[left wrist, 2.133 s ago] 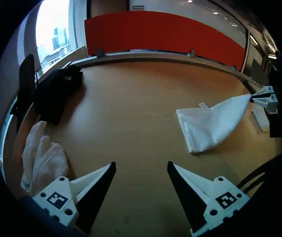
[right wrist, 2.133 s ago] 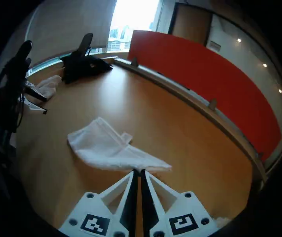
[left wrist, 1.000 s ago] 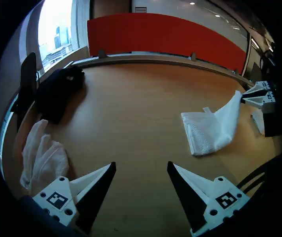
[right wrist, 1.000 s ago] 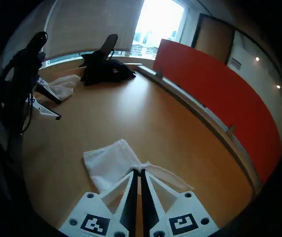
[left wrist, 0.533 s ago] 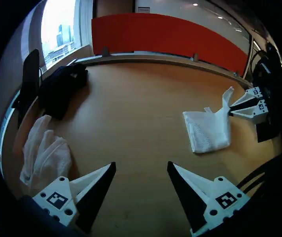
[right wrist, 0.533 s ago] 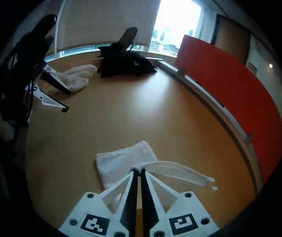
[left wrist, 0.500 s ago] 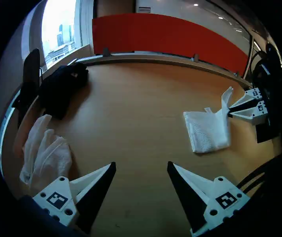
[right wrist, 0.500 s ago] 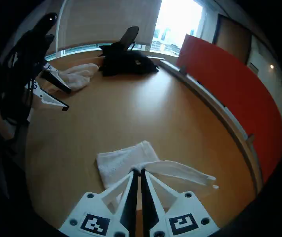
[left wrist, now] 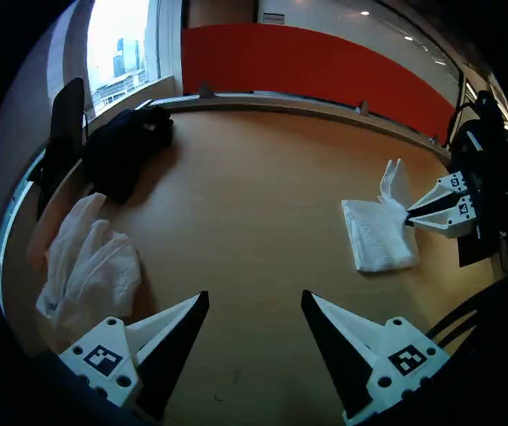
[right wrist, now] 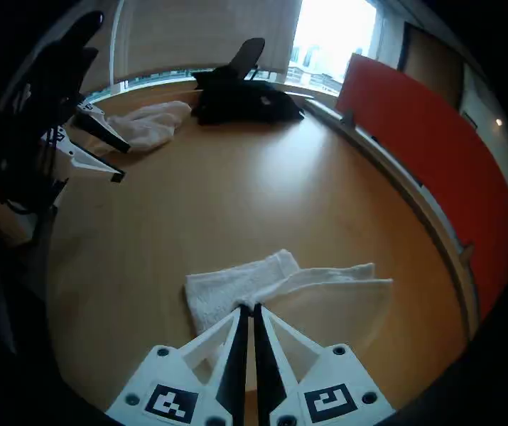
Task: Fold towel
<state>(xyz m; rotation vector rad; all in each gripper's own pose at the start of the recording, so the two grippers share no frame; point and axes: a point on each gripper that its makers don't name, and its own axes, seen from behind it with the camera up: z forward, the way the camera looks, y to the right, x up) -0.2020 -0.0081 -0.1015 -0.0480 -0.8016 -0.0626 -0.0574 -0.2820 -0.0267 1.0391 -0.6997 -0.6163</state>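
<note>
A white towel (left wrist: 381, 233) lies partly folded on the wooden table (left wrist: 254, 184) at the right in the left gripper view. My right gripper (left wrist: 408, 214) is shut on its near edge and holds that edge lifted over the folded part. The right gripper view has the towel (right wrist: 254, 287) just ahead of the closed fingertips, the pinched flap (right wrist: 332, 280) spreading to the right. My left gripper (left wrist: 254, 302) hovers open over bare table, far from the towel; it appears again at the far left (right wrist: 117, 165) of the right gripper view.
A crumpled pile of white towels (left wrist: 87, 266) lies near the table's left edge. A black bag (left wrist: 126, 145) sits farther back by a dark chair (left wrist: 58, 135). A red divider panel (left wrist: 310, 64) runs along the far edge of the table.
My right gripper has carried the pinched towel edge back over the folded part, so the lifted flap now stands up and folds inward. The left gripper stayed open and barely moved.
</note>
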